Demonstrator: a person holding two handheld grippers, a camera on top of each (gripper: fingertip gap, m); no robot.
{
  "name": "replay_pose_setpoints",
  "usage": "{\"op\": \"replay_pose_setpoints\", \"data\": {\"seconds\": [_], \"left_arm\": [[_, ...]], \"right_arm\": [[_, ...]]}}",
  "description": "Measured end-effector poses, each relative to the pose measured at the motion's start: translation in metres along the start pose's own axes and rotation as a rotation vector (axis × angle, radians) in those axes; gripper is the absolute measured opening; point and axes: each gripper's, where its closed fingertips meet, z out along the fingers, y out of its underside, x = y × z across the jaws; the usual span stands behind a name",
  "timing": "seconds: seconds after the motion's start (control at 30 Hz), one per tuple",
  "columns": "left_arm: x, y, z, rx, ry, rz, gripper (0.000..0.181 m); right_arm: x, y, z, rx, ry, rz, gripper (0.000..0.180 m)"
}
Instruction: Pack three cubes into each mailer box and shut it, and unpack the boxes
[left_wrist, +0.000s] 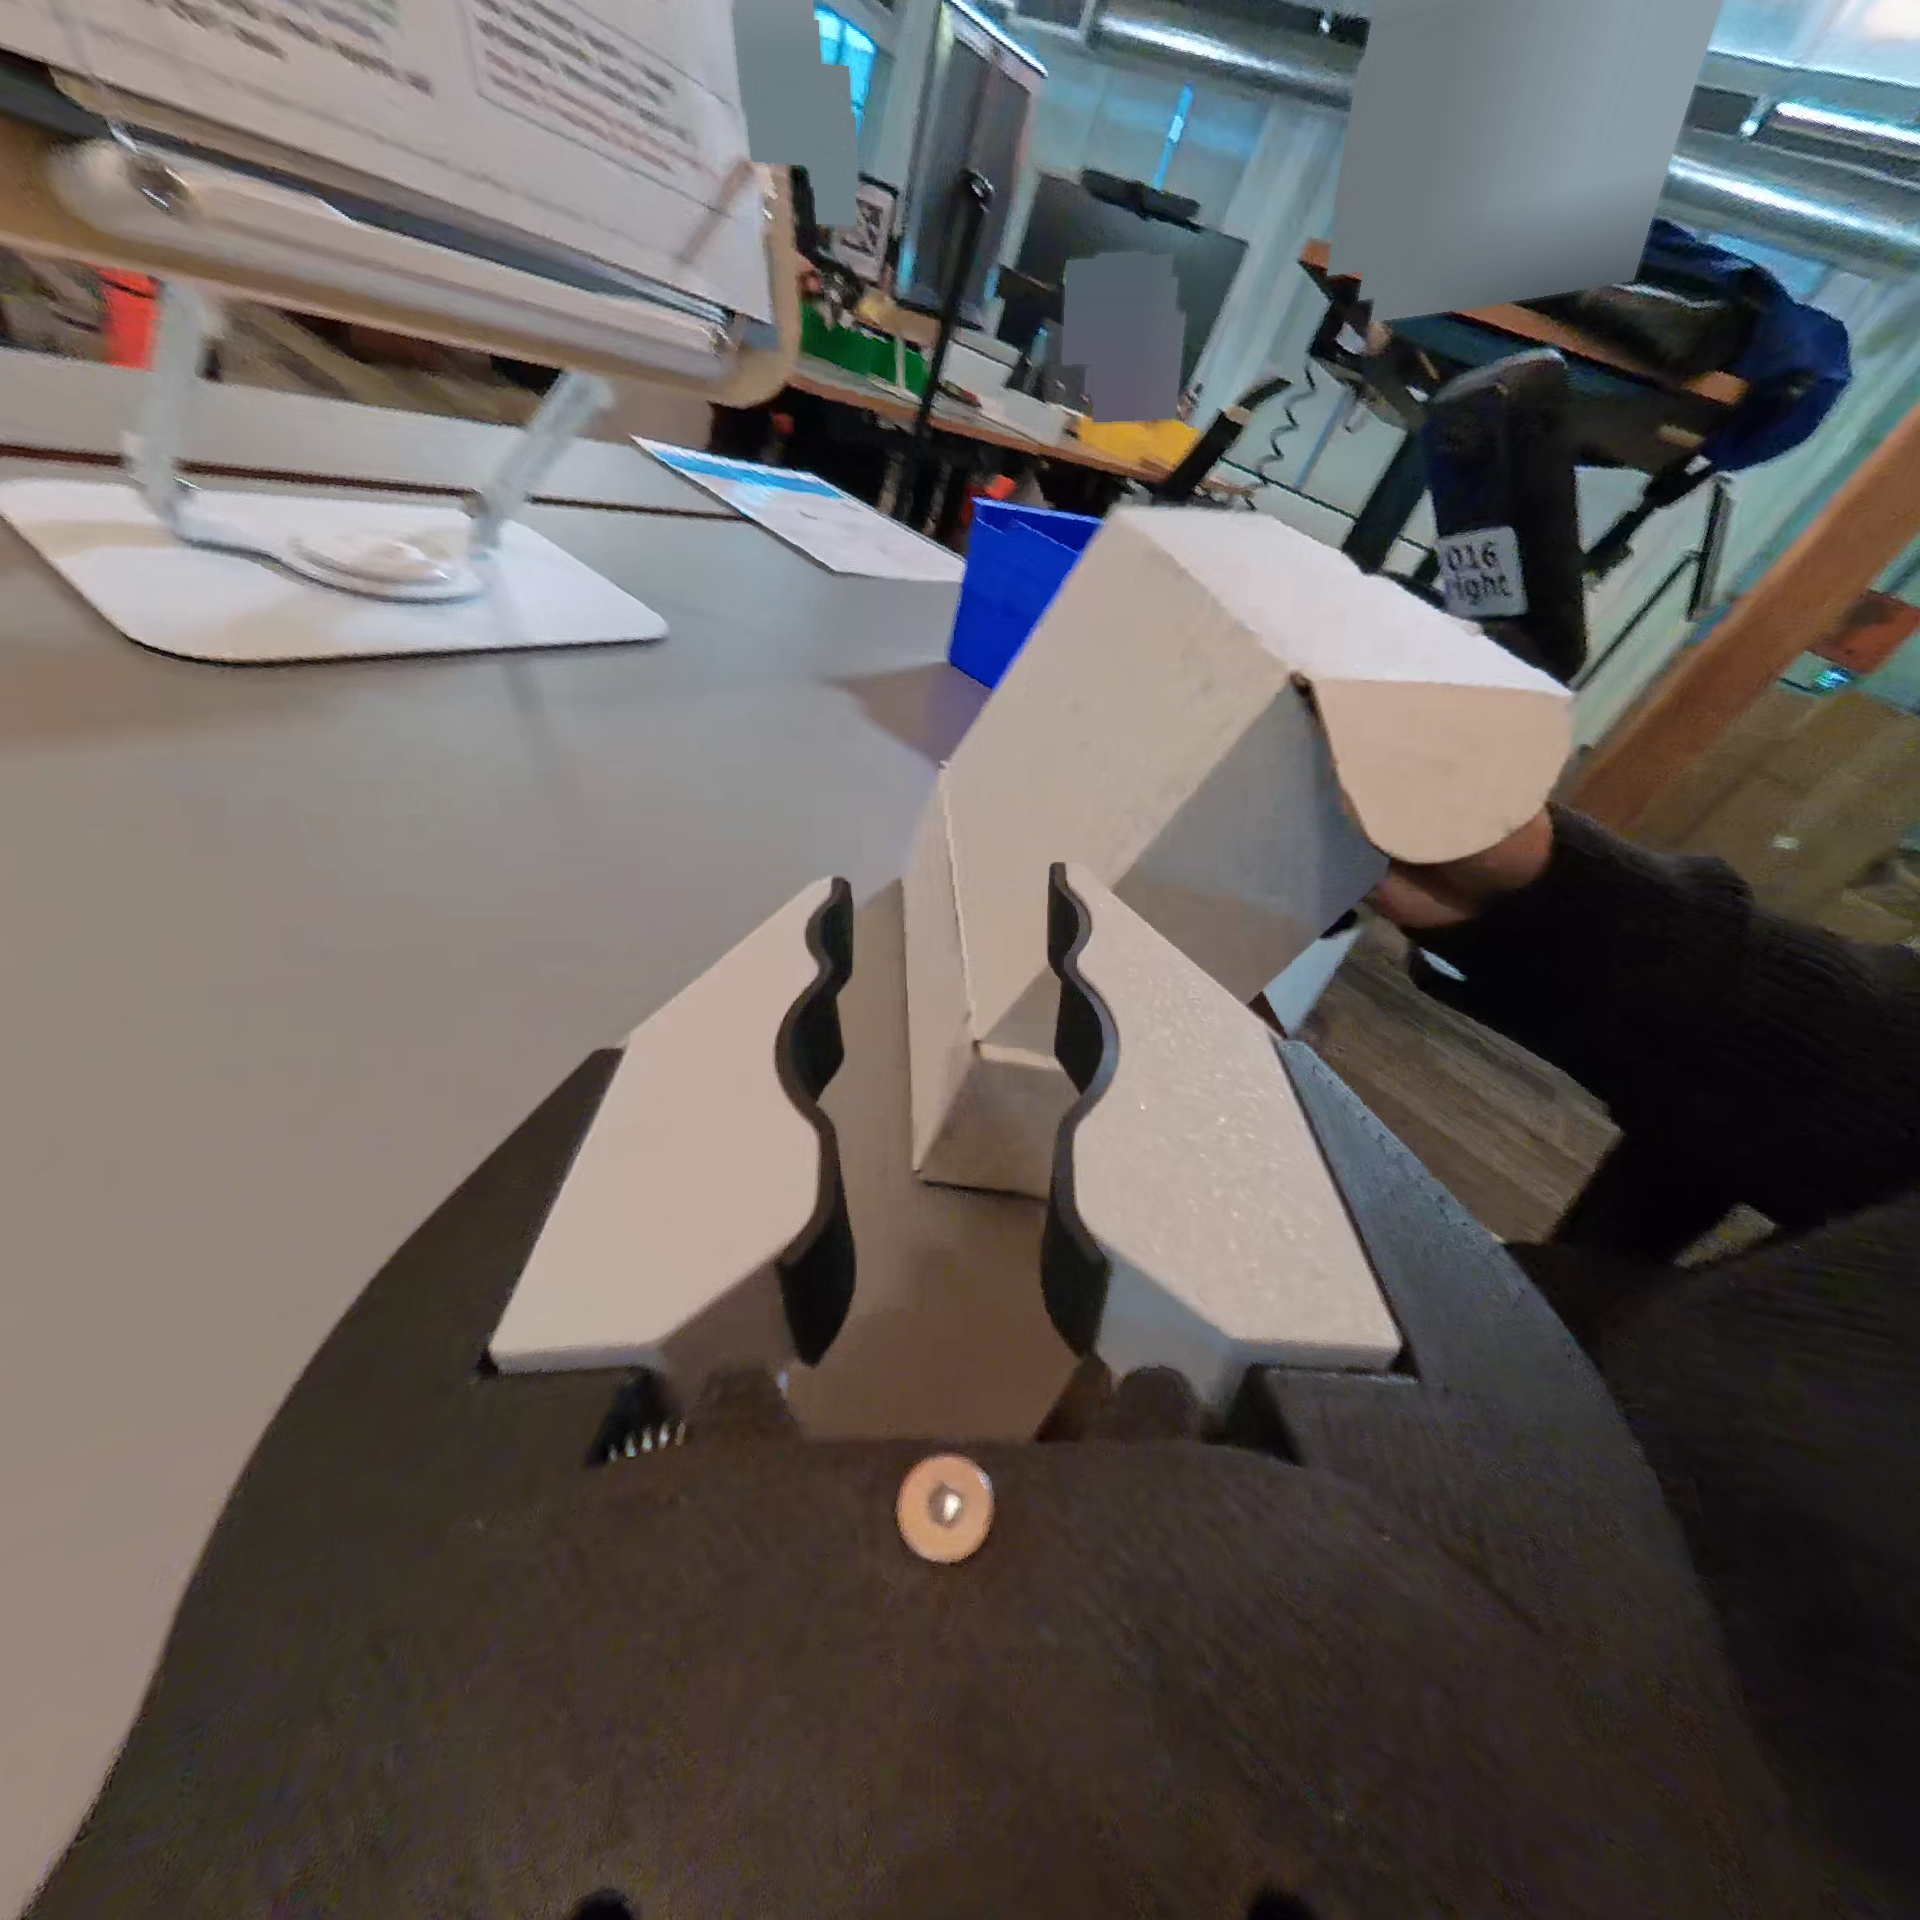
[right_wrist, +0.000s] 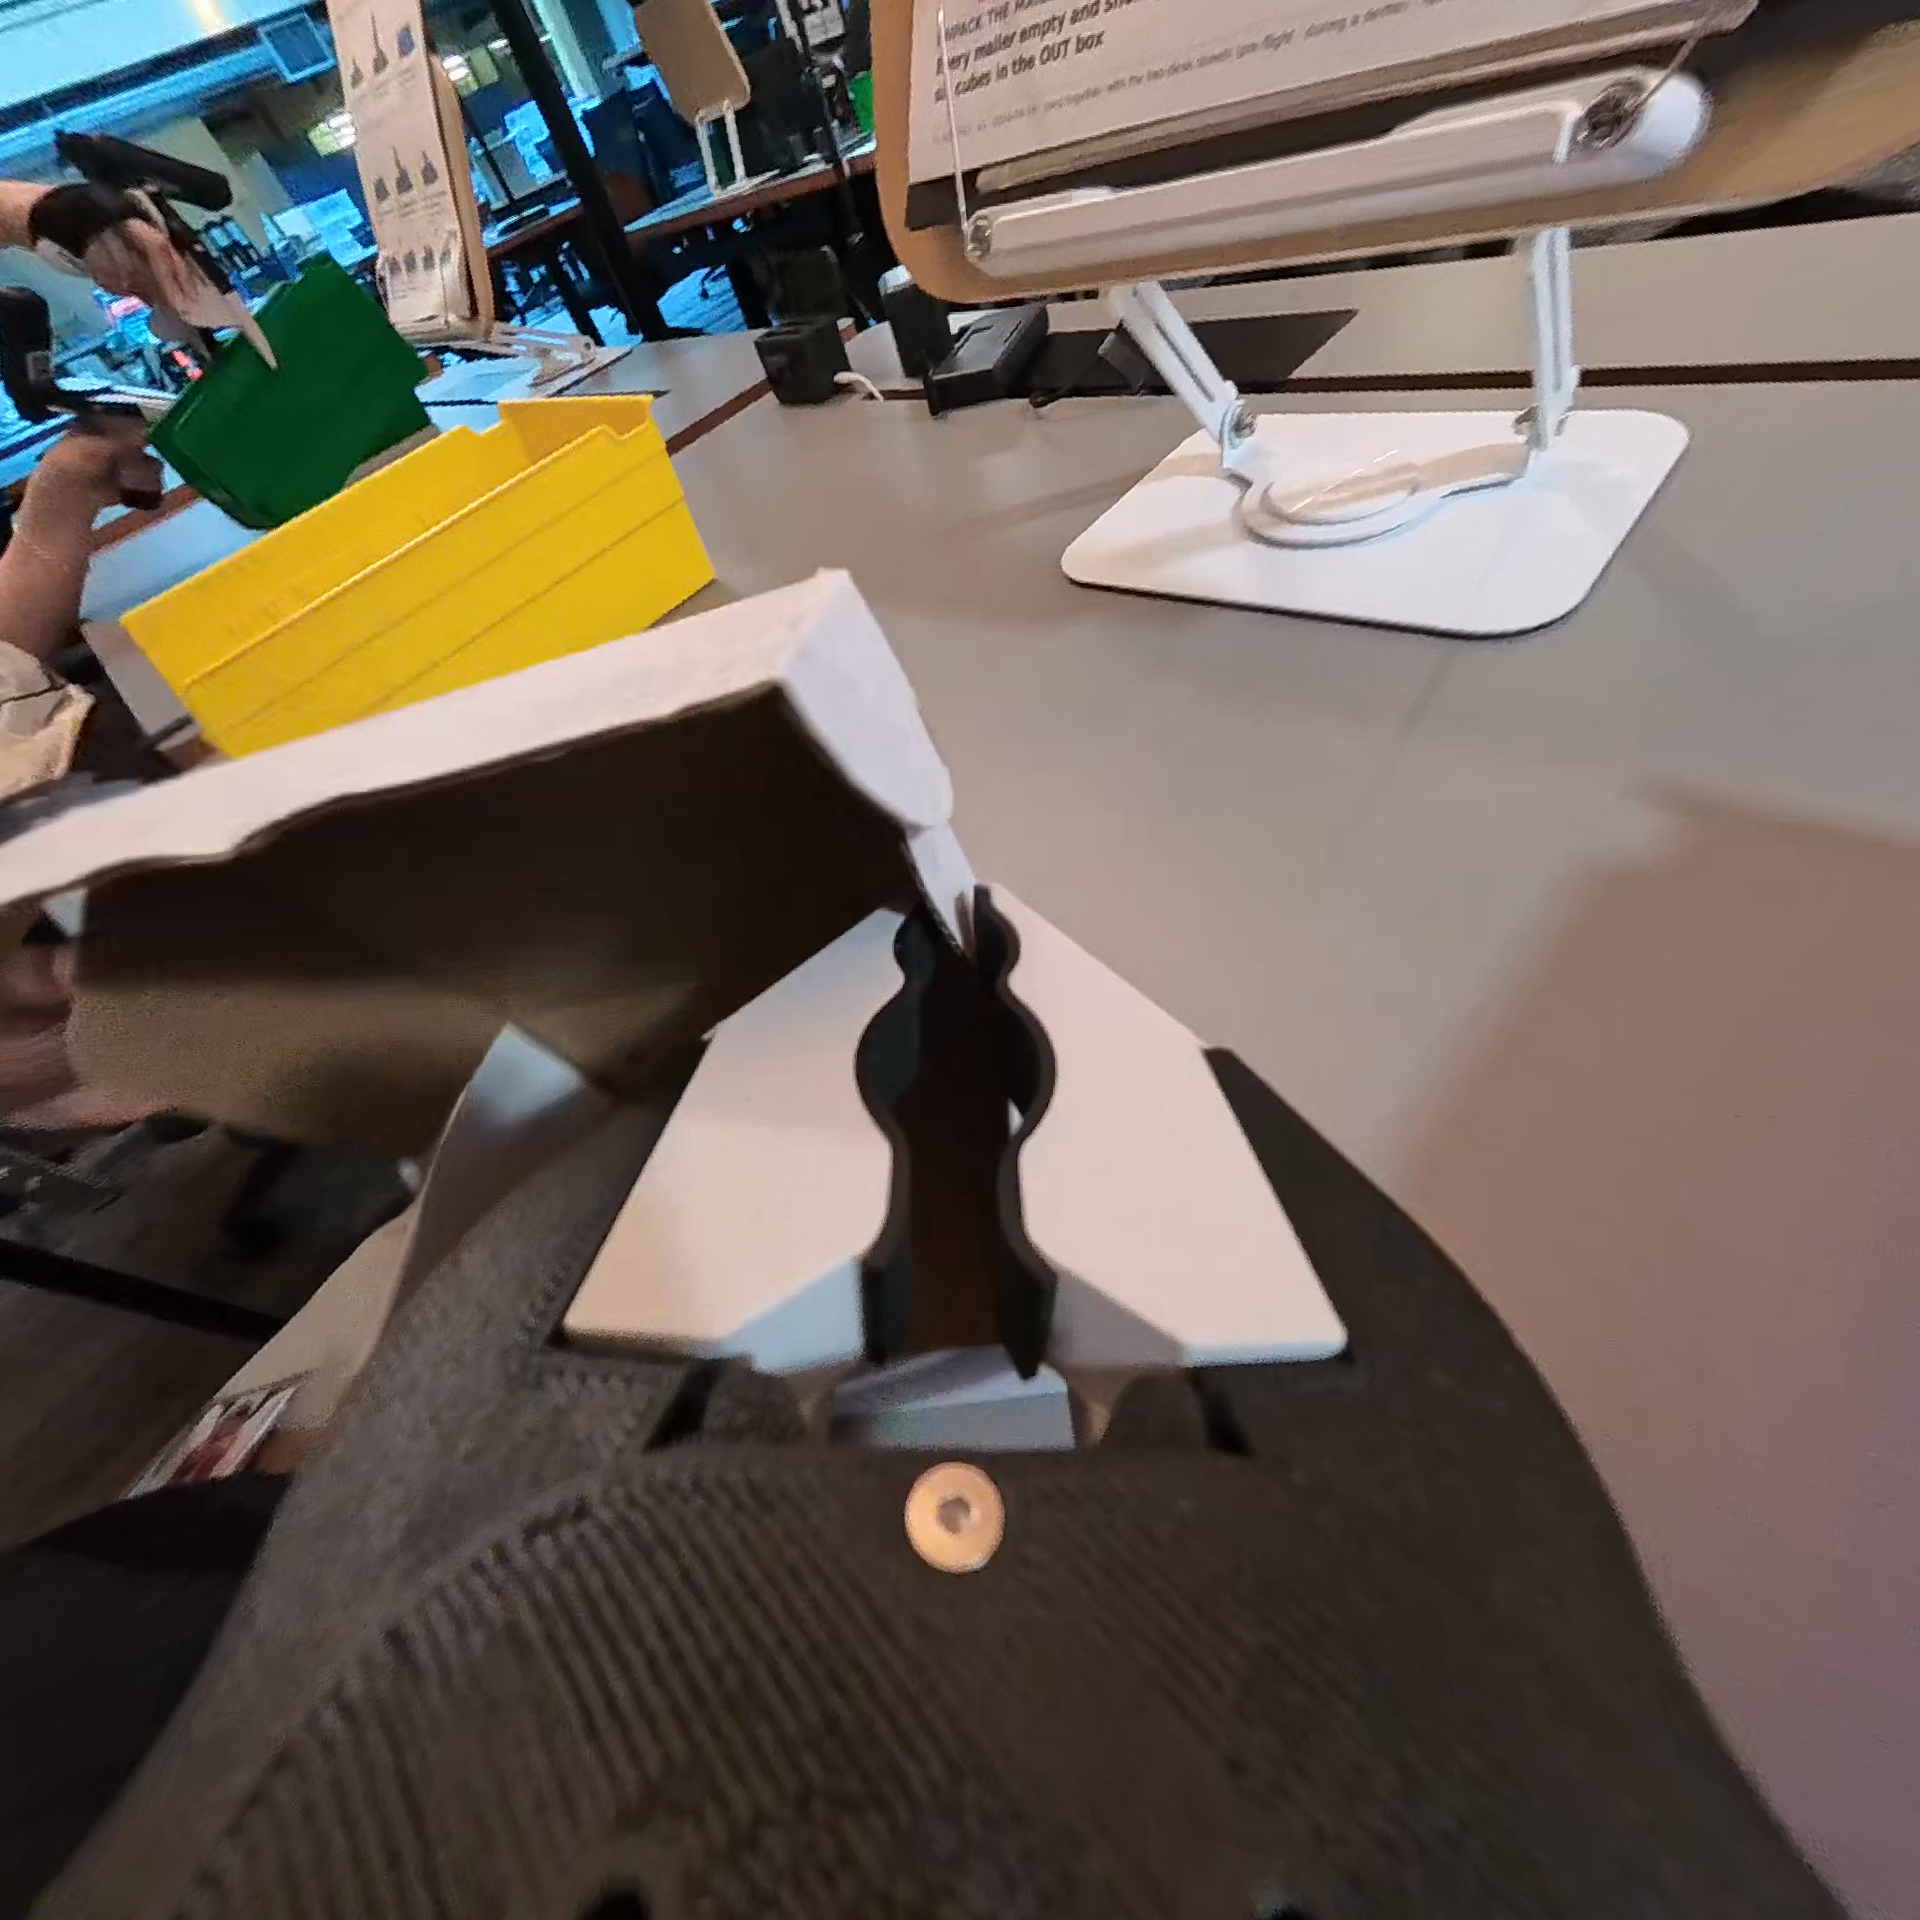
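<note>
Between our right hand-held gripper's (right_wrist: 961, 920) pinching tips sits a thin flap of the white mailer box (left_wrist: 1195, 748), held tilted above the tabletop (left_wrist: 416, 883), which we judge light, stiff yet crushable, while our left hand-held gripper (left_wrist: 951, 914) stands spread just before it.

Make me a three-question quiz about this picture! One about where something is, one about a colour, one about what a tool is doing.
1. What is the white box doing?
A lying flat on the table
B tilted up off the table
C inside a bin

2. The bin behind the box in the right view is
A red
B yellow
C purple

3. The right tool is
A wide open
B pinching the box flap
C holding a cube

Answers: 1 B, the box leans with one end raised. 2 B, its walls are yellow. 3 B, its tips are closed on the white flap.
</note>
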Motion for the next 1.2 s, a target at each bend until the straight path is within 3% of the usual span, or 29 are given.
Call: {"op": "replay_pose_setpoints", "data": {"seconds": [0.4, 0.63, 0.7, 0.8, 0.93, 1.07, 1.2], "left_arm": [[0.053, 0.038, 0.009, -0.214, 0.253, 0.003, 0.025], [0.068, 0.022, 0.025, -0.151, 0.323, -0.085, 0.043], [0.071, 0.022, 0.031, -0.161, 0.339, -0.11, 0.041], [0.061, 0.02, 0.042, -0.171, 0.299, -0.137, 0.028], [0.035, 0.005, 0.052, -0.098, 0.223, -0.208, 0.037], [0.013, -0.005, 0.058, -0.045, 0.152, -0.236, 0.034], [0.009, -0.005, 0.063, -0.045, 0.152, -0.21, 0.036]], "right_arm": [[0.02, -0.009, -0.007, 0.053, 0.164, -0.022, 0.004], [0.016, 0.002, -0.012, 0.031, 0.226, -0.08, 0.002], [0.015, 0.004, -0.017, 0.03, 0.243, -0.106, 0.008], [0.018, 0.006, -0.027, 0.027, 0.278, -0.147, 0.009], [0.014, 0.008, -0.038, 0.035, 0.246, -0.128, 0.009], [0.001, 0.018, -0.04, 0.01, 0.171, -0.148, 0.018], [0.0, 0.027, -0.042, -0.018, 0.169, -0.16, 0.015]]}}
